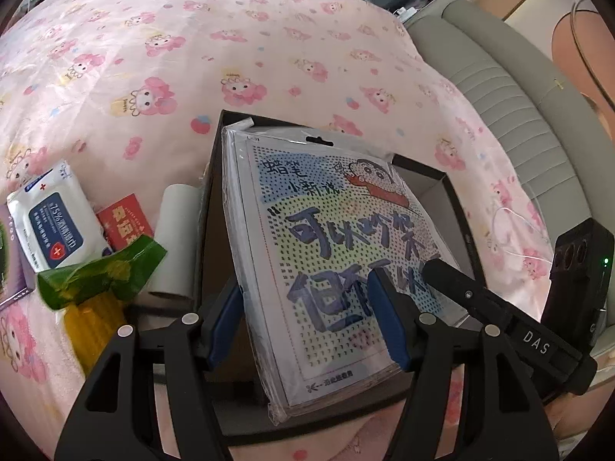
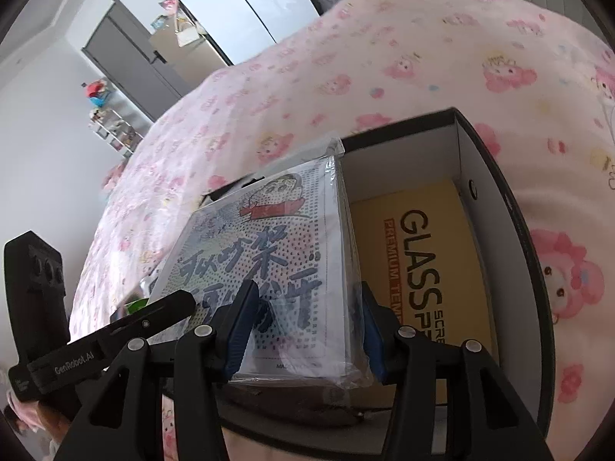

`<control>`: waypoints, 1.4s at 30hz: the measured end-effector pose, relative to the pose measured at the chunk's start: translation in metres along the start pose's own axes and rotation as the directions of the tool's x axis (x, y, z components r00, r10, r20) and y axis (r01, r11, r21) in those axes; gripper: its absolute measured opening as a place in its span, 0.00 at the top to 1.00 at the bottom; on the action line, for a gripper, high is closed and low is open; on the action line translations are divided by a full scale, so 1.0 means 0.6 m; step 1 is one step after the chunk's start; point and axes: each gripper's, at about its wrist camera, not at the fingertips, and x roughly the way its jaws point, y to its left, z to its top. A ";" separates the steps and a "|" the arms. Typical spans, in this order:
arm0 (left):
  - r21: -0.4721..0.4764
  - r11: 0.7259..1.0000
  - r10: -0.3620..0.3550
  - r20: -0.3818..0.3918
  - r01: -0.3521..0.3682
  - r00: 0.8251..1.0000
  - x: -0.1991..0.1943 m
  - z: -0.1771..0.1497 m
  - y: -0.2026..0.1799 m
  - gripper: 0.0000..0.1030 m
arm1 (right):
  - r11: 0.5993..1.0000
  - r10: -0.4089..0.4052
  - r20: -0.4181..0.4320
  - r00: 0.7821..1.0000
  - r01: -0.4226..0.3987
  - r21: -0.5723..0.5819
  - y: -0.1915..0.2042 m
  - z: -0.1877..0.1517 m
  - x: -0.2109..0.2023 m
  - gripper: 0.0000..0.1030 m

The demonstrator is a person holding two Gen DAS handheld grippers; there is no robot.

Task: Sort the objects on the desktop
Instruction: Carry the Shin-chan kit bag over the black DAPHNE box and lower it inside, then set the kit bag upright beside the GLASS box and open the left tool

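A plastic-wrapped cartoon pack with blue Chinese lettering (image 1: 338, 253) is held tilted over an open black box with white inner walls (image 1: 434, 192). My left gripper (image 1: 311, 307) is shut on the pack's near end, one blue pad on each side. My right gripper (image 2: 303, 315) is shut on the same pack (image 2: 276, 261) from the other side. Its finger (image 1: 461, 288) shows in the left wrist view on the pack's right part. In the right wrist view the box (image 2: 484, 176) holds a yellow "GLASS" package (image 2: 426, 269) flat on its bottom.
On the pink cartoon-print cloth (image 1: 192, 57), left of the box, lie a wet-wipes pack (image 1: 54, 219), a red packet (image 1: 123, 223), a white roll (image 1: 175, 238), a green-and-yellow wrapper (image 1: 100, 284) and a purple box (image 1: 11, 261). A grey sofa (image 1: 511, 88) stands at the right.
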 end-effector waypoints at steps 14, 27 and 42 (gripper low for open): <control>0.007 1.000 0.009 -0.046 -0.009 0.999 0.030 -0.004 0.003 0.37 | 0.999 -0.028 -0.056 0.998 0.030 0.038 -0.028 0.007 0.027 0.55; 0.041 0.996 0.079 -0.073 -0.076 0.994 0.028 -0.022 -0.006 0.36 | 0.997 -0.028 -0.141 0.990 0.037 0.062 -0.035 0.001 0.045 0.54; 0.196 0.946 0.276 -0.063 -0.260 0.959 0.024 -0.045 -0.034 0.47 | 0.997 -0.063 -0.194 0.979 0.068 0.021 -0.031 -0.017 0.058 0.53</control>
